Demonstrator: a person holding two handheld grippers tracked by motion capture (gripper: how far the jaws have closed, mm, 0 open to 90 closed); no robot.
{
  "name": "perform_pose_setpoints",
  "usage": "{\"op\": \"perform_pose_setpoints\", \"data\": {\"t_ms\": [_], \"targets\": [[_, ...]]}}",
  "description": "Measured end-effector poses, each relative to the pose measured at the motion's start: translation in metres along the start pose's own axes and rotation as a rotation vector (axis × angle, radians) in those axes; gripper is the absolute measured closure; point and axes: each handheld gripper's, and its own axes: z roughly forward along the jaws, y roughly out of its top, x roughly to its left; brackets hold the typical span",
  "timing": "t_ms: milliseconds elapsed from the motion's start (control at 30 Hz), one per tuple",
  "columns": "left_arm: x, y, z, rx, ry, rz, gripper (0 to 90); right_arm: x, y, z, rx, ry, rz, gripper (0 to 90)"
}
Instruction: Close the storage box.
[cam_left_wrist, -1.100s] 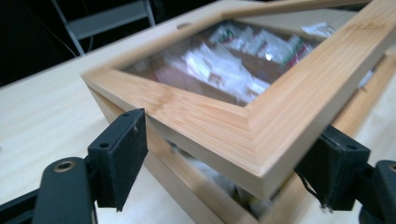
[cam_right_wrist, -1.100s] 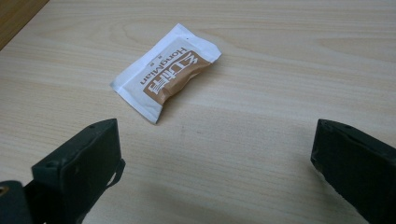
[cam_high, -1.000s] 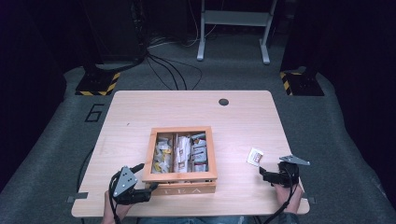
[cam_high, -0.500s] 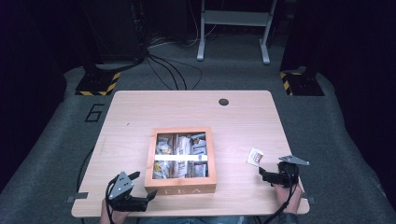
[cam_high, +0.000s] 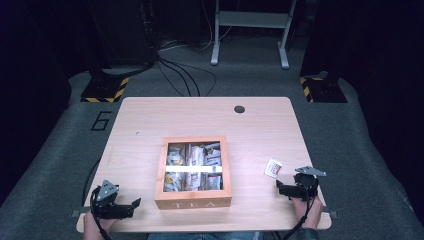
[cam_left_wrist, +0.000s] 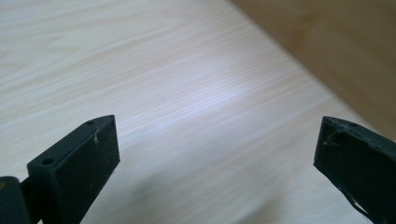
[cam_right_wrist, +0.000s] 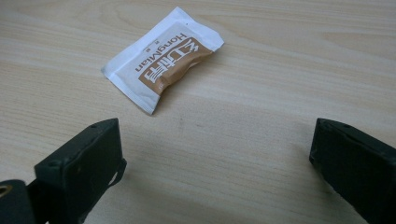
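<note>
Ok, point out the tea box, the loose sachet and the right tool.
tea box (cam_high: 193, 204), high view, on its front wall with the lettering.
sachet (cam_right_wrist: 163, 70), right gripper view, on its brown printed panel.
right tool (cam_high: 278, 186), high view, between its fingertips.

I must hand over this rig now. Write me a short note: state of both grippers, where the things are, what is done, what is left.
Left gripper: open, jaws just opened, nothing between them, low over the table left of the tea box.
Right gripper: open, empty, pointing at the packet.
Packet lies flat on the table, right of the box, untouched. Box holds many packets already.
Left to do, likely: pick up this packet and put it in the box.
</note>
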Motion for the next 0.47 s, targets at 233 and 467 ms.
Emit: {"op": "perform_pose_setpoints", "data": {"t_ms": [233, 467], "targets": [[0.019, -0.001, 0.013, 0.029, 0.027, -0.057, 0.1, 0.004, 0.0, 0.002, 0.006, -0.026, -0.029, 2.6], [0.02, 0.004, 0.021, 0.074, 0.075, -0.031, 0.1, 0.006, -0.001, 0.003, 0.004, -0.045, -0.042, 1.8]]}}
